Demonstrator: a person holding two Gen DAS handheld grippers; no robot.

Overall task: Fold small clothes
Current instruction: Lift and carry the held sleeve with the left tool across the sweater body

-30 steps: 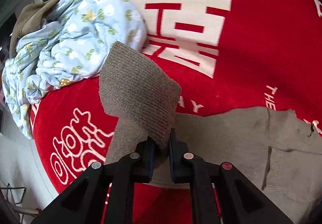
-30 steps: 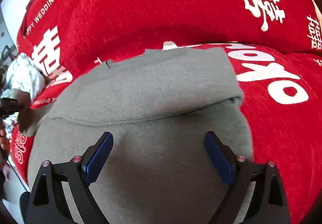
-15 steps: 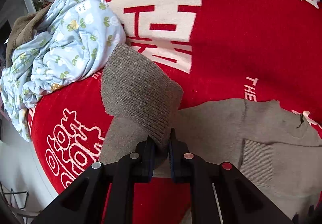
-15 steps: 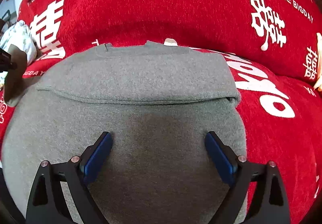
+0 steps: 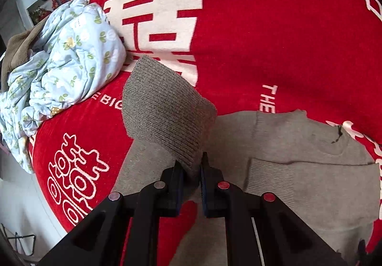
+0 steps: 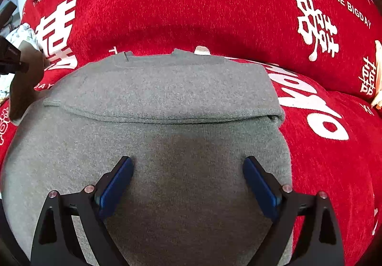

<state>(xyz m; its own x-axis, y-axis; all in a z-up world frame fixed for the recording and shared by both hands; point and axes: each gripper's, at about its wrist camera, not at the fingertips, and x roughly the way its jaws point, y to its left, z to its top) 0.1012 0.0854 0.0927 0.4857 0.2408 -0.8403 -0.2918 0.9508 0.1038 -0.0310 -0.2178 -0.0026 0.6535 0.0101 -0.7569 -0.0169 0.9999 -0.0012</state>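
Note:
A grey knit sweater lies on a red sofa cover, one sleeve folded across its chest. My left gripper is shut on the ribbed cuff of the other sleeve and holds it lifted above the sweater's left side. The sweater body shows to the right in the left wrist view, with the folded sleeve's cuff. My right gripper is open, its blue pads spread over the sweater's lower body. The left gripper with the cuff shows at the far left of the right wrist view.
A crumpled light-blue floral garment lies on the sofa at the left, with a brown cloth behind it. The sofa's front edge drops to a pale floor at lower left. The backrest rises behind the sweater.
My left gripper has carried the cuff rightward toward the sweater body; more of the body and the folded sleeve now show. My right gripper has swung to face the sweater squarely, still open.

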